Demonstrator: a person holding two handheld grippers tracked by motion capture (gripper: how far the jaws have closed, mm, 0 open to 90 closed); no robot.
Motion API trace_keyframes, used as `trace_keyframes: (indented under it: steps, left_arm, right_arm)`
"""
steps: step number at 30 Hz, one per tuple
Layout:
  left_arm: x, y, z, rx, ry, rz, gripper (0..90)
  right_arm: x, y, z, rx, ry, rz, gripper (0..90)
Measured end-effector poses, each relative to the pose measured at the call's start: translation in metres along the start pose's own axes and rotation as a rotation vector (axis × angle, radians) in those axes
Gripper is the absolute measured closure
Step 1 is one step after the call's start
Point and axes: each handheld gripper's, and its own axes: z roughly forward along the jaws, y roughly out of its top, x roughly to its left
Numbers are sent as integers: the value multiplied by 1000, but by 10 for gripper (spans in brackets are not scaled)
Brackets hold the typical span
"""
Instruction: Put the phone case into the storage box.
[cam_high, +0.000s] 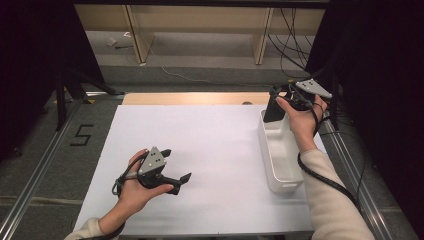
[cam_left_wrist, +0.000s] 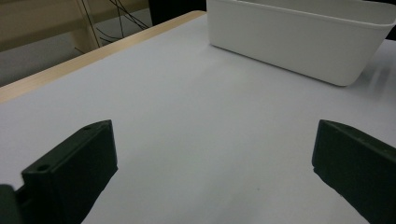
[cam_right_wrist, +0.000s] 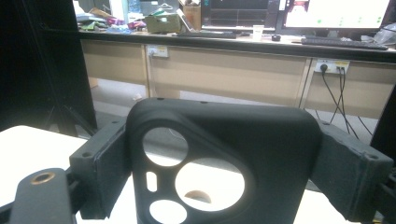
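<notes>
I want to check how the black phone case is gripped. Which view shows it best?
The right gripper view: the phone case sits close up, camera cutouts facing the lens, clamped between the right gripper's jaws. The high view shows it small and dark, at the bin's far end.

Lab or office workroom, monitors and keyboard on long desk, trailing cables

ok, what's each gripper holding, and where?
Right gripper clamps a black phone case by its two side edges, near the camera cutout. Left gripper holds nothing.
</notes>
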Motion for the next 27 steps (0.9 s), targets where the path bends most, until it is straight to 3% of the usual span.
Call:
trace_keyframes:
  steps: [27]
  left_arm:
    - [0, 0, 0, 1, 0, 0, 0]
  right_arm:
    - [-1, -6, 8, 18, -3, 2, 150]
